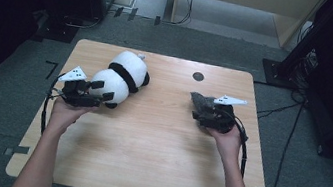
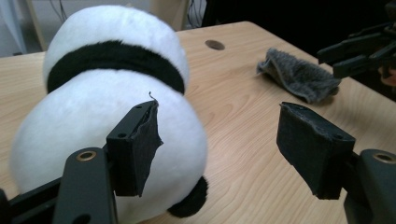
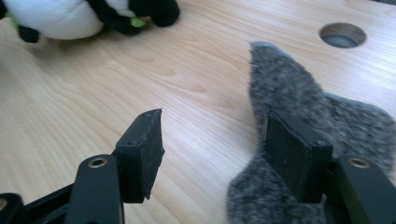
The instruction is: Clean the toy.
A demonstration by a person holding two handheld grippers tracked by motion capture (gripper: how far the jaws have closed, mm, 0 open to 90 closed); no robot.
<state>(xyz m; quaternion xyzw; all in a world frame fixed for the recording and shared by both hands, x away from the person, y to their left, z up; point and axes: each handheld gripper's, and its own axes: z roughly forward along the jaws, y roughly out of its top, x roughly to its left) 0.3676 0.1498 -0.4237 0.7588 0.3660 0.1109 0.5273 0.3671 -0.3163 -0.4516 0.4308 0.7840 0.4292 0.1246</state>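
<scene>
One panda (image 1: 121, 79) is lying on the table (image 1: 147, 141) toward its far left, and one grey cloth (image 1: 202, 102) is lying toward the far right, well apart from it, near the single round hole (image 1: 198, 76) in the tabletop. Two grippers are hovering with jaws spread and pinching nothing: the left gripper (image 2: 219, 144) is sitting just beside the panda, one pad in front of its white body, while the right gripper (image 3: 215, 149) is hanging over the cloth's near edge. No writing or label is showing on anything.

The left gripper (image 2: 219, 149) holds its jaws apart beside a soft black-and-white panda toy (image 2: 107, 93). A fuzzy grey cloth (image 2: 299, 74) lies on the wooden table (image 2: 233, 126).
</scene>
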